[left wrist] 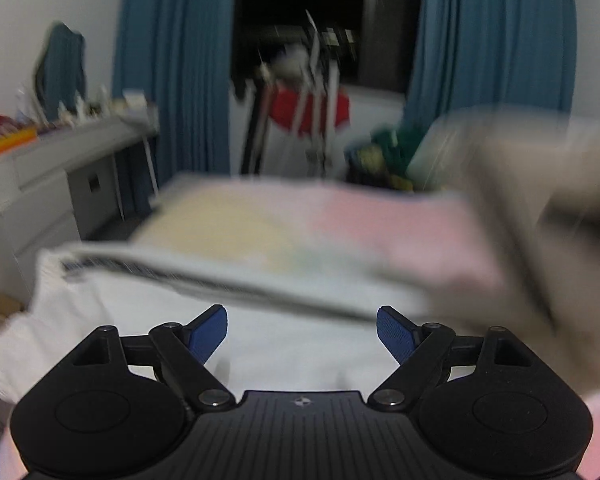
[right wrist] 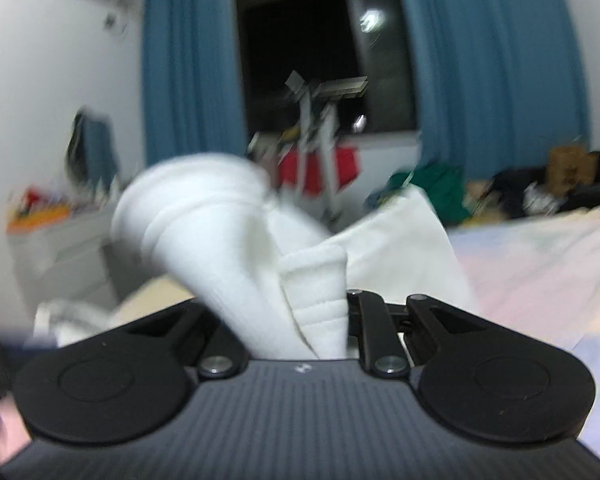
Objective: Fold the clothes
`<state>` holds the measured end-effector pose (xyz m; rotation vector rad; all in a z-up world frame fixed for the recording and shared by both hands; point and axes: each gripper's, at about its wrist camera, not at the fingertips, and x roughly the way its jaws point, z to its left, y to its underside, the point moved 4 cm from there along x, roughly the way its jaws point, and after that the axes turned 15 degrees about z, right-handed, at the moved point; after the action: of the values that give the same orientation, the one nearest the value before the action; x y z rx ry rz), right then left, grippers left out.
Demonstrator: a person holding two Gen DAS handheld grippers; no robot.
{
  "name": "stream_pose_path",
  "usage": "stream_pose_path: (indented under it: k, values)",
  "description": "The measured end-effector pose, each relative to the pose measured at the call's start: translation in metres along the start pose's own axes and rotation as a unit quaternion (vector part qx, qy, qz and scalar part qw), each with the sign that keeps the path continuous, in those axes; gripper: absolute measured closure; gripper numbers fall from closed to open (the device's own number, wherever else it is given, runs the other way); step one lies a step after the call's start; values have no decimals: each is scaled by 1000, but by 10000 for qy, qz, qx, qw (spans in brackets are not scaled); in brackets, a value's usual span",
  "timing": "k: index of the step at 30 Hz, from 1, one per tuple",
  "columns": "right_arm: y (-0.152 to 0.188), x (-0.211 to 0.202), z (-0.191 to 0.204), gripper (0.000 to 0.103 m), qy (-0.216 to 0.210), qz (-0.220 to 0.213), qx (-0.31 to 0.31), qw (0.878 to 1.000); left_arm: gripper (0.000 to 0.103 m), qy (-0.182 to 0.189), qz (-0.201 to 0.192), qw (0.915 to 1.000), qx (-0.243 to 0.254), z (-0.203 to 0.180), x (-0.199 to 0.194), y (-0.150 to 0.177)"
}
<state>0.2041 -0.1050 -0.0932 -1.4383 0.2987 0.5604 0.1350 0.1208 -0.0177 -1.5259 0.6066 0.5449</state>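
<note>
**Fold in progress: white garment, right tongs loaded**

Blue curtains (right wrist: pixel 191 80) frame a dark window at the far end of the room, with a drying rack (right wrist: pixel 316 128) below it and a bed (right wrist: pixel 540 264) under a pastel sheet as my working surface.

1. Right tongs (right wrist: pixel 320 320): closed on the white garment (right wrist: pixel 227 240). The cloth is bunched between the jaws, and a thick roll of it rises up and to the left from the grip; a flatter white panel trails toward the far edge of the bed.
2. Left tongs (left wrist: pixel 302 334): jaws wide apart, nothing between the blue pads (left wrist: pixel 207 334). They hover over white cloth (left wrist: pixel 139 308) lying on the near part of the bed, close beneath the fingertips.
3. Governing relation: in the left view a blurred band of the garment (heavy motion blur, so the edge is not sharp) runs across the frame, low at the left and rising toward the right. Its long axis lies crosswise to my left tongs and just ahead of them.
4. Judgement: the left hand is the nearer one to the free edge; it should take that edge while the right carries its end over.
</note>
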Motion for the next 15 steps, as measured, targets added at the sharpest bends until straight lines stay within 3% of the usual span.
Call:
stream_pose_path:
  k: [2,5,9,12,15]
  values:
    - [24,33,22,88,18,555,-378,9977,19,-100,-40,9999,-114,11,-3,-4]
    - [57,61,46,87,254,992,-955,9902,19,25,88,9996,-257,16,1,-3]
    - [53,57,64,87,275,640,-1082,9917,19,262,89,9992,-277,12,5,-4]
    - [44,51,71,87,3,384,-1078,9934,19,428,-37,9982,-409,15,3,-4]
    - [54,59,75,87,-250,600,-1151,9912,19,464,-6,9971,-608,19,7,-1]
